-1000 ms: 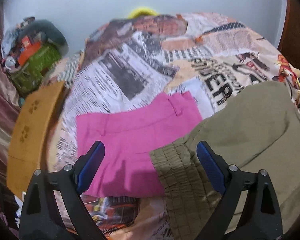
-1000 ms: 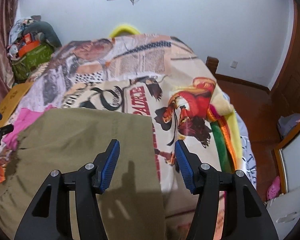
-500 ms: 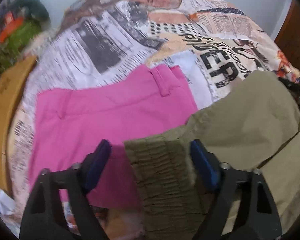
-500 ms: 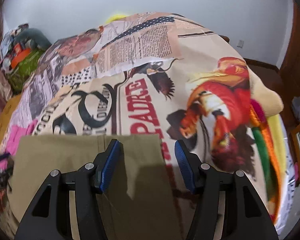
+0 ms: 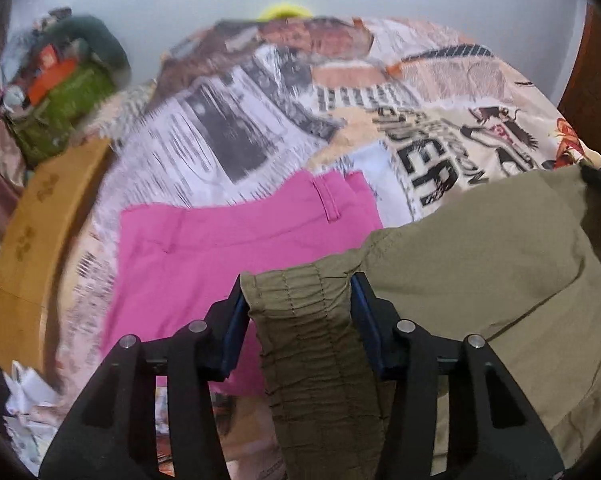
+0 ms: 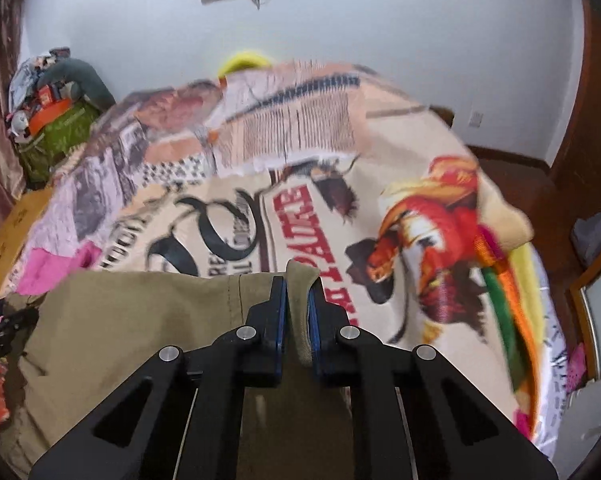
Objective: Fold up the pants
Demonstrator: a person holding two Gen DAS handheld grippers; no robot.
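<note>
Both grippers are clamped on cloth: the left gripper (image 5: 298, 308) wider, the right gripper (image 6: 298, 300) nearly closed.

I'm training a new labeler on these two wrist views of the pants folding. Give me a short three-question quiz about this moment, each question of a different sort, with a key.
1. True or false: the right gripper has its jaws shut on a corner of the olive pants.
2. Multiple choice: which part of the olive pants sits between the jaws of the left gripper? A. a belt loop B. the gathered elastic waistband C. a pocket flap
3. Fill in: the folded garment lying on the printed bedspread beside the olive pants is ____ in colour.

Key: 1 true; 2 B; 3 pink (the pink pants).
</note>
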